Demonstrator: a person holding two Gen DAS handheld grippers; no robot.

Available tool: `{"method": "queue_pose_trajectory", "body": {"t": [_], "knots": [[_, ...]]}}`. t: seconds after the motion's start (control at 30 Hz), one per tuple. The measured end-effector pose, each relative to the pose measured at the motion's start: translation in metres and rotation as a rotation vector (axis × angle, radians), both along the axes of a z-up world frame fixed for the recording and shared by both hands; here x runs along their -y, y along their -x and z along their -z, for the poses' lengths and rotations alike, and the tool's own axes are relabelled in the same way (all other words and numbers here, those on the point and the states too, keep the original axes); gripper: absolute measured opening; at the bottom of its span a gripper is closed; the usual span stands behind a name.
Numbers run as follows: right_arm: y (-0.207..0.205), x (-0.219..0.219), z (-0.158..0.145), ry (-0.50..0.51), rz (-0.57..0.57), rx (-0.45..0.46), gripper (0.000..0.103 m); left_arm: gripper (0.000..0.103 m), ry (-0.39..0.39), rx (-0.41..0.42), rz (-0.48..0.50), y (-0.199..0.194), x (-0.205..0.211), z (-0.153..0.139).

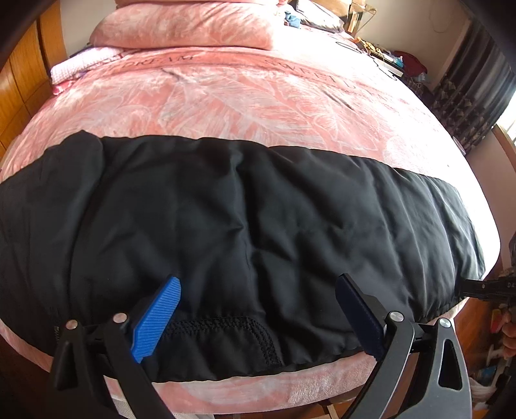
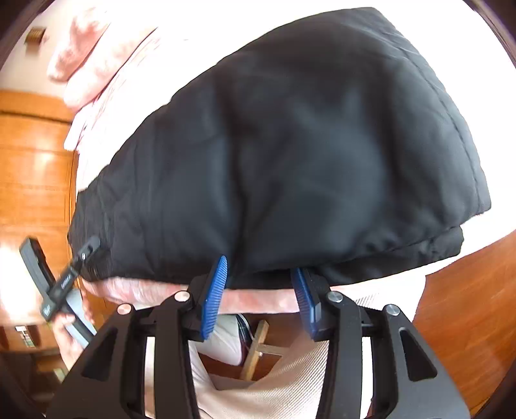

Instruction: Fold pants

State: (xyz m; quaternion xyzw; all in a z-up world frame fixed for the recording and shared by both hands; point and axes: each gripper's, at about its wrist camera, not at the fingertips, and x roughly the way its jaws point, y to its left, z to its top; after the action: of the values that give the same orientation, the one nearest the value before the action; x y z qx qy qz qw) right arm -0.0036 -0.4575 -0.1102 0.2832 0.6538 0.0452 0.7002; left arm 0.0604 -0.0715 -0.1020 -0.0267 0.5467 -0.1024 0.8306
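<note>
Left wrist view: black pants (image 1: pixel 245 219) lie flat across the near edge of a pink bed (image 1: pixel 225 96), pillow (image 1: pixel 180 25) beyond, wooden wardrobe (image 1: pixel 19 83) alongside. Left gripper (image 1: pixel 258 287) gapes wide, holding nothing. Right gripper (image 2: pixel 259 267), jaws apart, is empty at the pants' edge.

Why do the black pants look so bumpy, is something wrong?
Nothing is really wrong. The pants lie flat across the pink bed, only wrinkled, with their near edge at the bed's edge.
</note>
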Motion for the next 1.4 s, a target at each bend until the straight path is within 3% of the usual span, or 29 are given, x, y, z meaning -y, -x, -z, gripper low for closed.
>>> {"method": "queue_pose_trajectory", "body": {"t": [0.1, 0.4, 0.5, 0.6, 0.87, 1.03, 1.17, 1.4], "knots": [[0.000, 0.000, 0.005, -0.030, 0.000, 0.004, 0.008, 0.097, 0.009, -0.007, 0.008, 0.002, 0.001, 0.003], [-0.003, -0.012, -0.005, 0.087, -0.136, 0.016, 0.003, 0.097, 0.007, -0.022, 0.028, 0.009, 0.006, 0.012], [-0.011, -0.024, -0.003, 0.110, -0.166, 0.004, 0.007, 0.097, 0.013, -0.024, 0.020, 0.008, 0.004, 0.011], [-0.012, -0.034, -0.021, 0.195, -0.237, 0.037, 0.021, 0.097, 0.029, -0.015, 0.007, 0.008, -0.006, 0.007], [0.009, -0.048, -0.072, 0.289, -0.338, 0.092, 0.037, 0.097, 0.047, -0.010, -0.131, 0.008, -0.062, -0.006], [0.000, -0.067, -0.088, 0.241, -0.344, 0.193, 0.042, 0.097, 0.102, -0.036, -0.224, 0.030, -0.110, -0.012], [-0.025, -0.106, -0.077, 0.098, -0.378, 0.233, 0.042, 0.096, 0.203, -0.082, -0.335, 0.050, -0.157, -0.008], [-0.063, -0.190, -0.043, 0.043, -0.501, 0.202, 0.042, 0.095, 0.271, -0.121, -0.554, 0.066, -0.234, 0.013]]}}
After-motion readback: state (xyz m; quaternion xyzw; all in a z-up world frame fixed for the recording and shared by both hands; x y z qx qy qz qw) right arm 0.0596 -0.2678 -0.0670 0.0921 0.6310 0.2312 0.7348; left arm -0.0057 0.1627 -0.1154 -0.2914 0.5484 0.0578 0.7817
